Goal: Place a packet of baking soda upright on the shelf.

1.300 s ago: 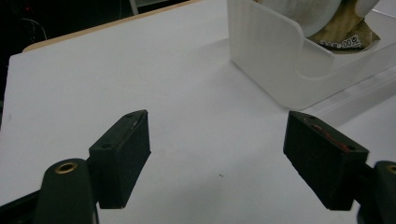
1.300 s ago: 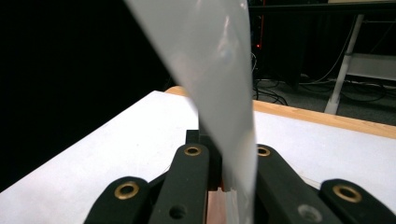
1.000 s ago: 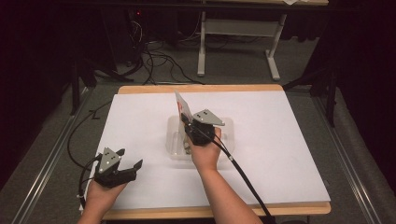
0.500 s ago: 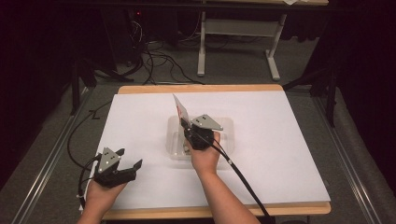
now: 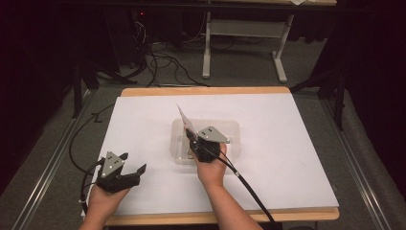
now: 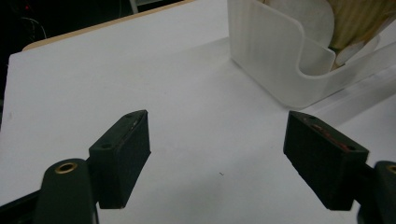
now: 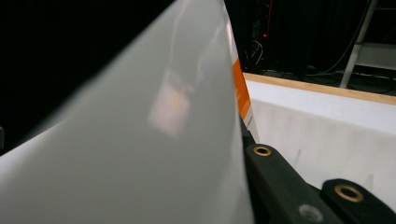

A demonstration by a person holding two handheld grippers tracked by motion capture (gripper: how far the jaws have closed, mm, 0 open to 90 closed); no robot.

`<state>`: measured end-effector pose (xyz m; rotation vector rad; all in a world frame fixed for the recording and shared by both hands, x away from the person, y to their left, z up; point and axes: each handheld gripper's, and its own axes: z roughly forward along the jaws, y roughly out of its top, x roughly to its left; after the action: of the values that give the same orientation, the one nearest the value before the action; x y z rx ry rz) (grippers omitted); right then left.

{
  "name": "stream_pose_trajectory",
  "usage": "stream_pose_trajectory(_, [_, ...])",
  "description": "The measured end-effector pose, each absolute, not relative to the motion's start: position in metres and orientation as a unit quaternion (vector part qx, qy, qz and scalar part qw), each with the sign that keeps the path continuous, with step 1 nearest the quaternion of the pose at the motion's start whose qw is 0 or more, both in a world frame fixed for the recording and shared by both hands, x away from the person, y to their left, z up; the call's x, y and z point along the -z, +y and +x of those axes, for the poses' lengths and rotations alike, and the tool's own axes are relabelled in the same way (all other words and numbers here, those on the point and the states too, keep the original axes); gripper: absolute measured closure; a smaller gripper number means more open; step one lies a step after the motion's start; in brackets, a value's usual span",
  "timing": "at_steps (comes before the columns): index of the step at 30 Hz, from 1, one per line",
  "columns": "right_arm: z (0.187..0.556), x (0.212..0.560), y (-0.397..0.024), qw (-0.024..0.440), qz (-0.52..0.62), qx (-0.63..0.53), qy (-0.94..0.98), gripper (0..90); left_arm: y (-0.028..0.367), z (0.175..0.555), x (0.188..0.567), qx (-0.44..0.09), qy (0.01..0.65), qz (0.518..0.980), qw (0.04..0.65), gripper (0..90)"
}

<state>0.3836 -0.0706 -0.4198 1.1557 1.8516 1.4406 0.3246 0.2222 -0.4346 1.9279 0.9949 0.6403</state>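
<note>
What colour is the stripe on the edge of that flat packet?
Orange, along the white packet edge; the right gripper view shows the stripe best.

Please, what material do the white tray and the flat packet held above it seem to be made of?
The tray looks like translucent, milky plastic with a matt finish: its thin moulded walls have rounded corners and let light through. The packet looks like glossy plastic film or coated paper, since its pale face reflects the light, with an orange band along one edge. Which of the two I cannot tell.
</note>
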Motion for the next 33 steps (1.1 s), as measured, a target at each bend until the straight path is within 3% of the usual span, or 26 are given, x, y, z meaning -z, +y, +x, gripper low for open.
stream_pose_trajectory(11, [0.379, 0.427, -0.071, 0.258, 0.425, -0.530, 0.687, 89.3, 0.222, 0.324, 0.435, -0.255, 0.397, 0.772, 0.426, 23.2])
stream_pose_trajectory(16, [0.379, 0.424, -0.073, 0.249, 0.424, -0.529, 0.692, 82.4, 0.221, 0.325, 0.435, -0.254, 0.396, 0.773, 0.425, 23.2])
stream_pose_trajectory(20, [0.380, 0.419, -0.074, 0.245, 0.418, -0.527, 0.698, 69.8, 0.221, 0.325, 0.436, -0.254, 0.395, 0.774, 0.424, 23.1])
stream_pose_trajectory(28, [0.382, 0.408, -0.077, 0.249, 0.420, -0.515, 0.704, 30.3, 0.220, 0.324, 0.436, -0.254, 0.395, 0.775, 0.422, 23.1])
stream_pose_trajectory(33, [0.377, 0.404, -0.080, 0.242, 0.408, -0.514, 0.714, 22.7, 0.223, 0.324, 0.436, -0.252, 0.400, 0.772, 0.426, 23.1])
